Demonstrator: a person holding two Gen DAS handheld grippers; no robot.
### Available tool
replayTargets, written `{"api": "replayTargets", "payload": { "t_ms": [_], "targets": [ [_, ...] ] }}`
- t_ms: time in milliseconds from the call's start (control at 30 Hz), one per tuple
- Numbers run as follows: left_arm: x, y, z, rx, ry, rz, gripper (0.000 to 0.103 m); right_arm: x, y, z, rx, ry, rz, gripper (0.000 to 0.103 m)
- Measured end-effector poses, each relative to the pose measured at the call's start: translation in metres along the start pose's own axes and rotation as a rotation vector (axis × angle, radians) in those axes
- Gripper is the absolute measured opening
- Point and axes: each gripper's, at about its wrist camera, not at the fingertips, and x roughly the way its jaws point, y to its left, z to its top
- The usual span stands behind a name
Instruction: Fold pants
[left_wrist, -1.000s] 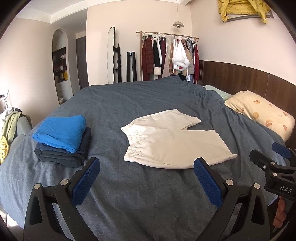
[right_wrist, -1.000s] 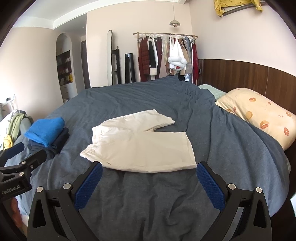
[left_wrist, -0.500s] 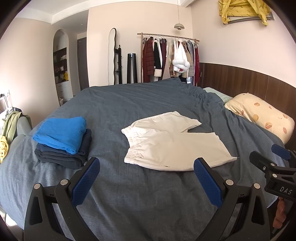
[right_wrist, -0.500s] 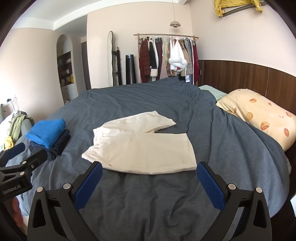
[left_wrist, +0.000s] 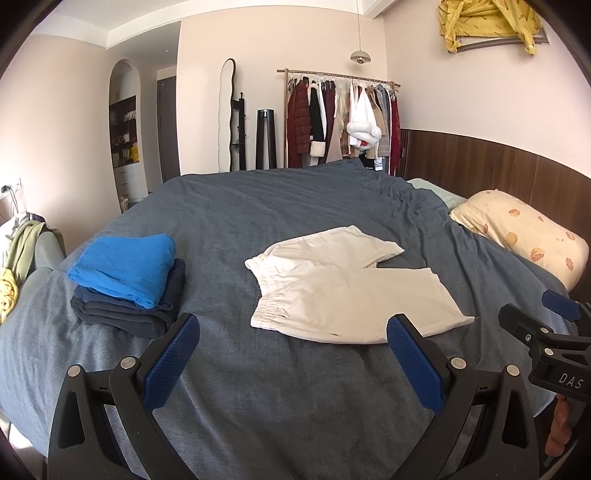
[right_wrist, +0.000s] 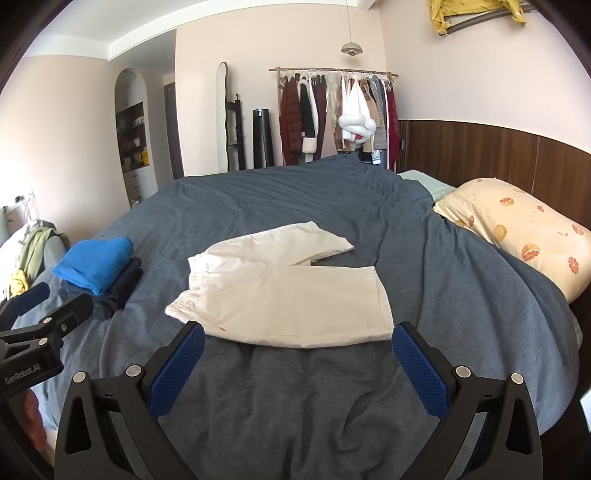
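Note:
Cream shorts (left_wrist: 343, 291) (right_wrist: 284, 295) lie flat and spread on the blue-grey bedspread (left_wrist: 258, 387) (right_wrist: 314, 398), waistband to the left, the two legs splayed to the right. My left gripper (left_wrist: 293, 339) hovers open over the bed's near edge, short of the shorts, with nothing between its blue pads. My right gripper (right_wrist: 297, 345) is open too, just in front of the near leg's hem. Each gripper shows at the edge of the other's view, held by a hand.
A stack of folded clothes, bright blue on dark navy (left_wrist: 125, 280) (right_wrist: 98, 273), sits on the bed's left. A pillow with an orange print (left_wrist: 524, 236) (right_wrist: 524, 232) lies at the right by the wooden headboard. A clothes rack (left_wrist: 340, 122) stands beyond the bed.
Both views have shifted slightly; the shorts sit a little nearer and lower in the frame. Both grippers stay open and nothing has been touched.

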Motion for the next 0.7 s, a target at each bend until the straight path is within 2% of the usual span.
{"api": "replayTargets", "payload": {
  "t_ms": [433,700],
  "targets": [
    [0.006,0.007,-0.011,-0.014,0.024,0.007,0.103,0.005,0.006,-0.005,-0.013,0.018,-0.002,0.102],
    [0.033,0.006,-0.023,0.031,0.061,0.041,0.103,0.030,0.012,-0.010,-0.063,0.048,-0.028,0.102]
  ]
}}
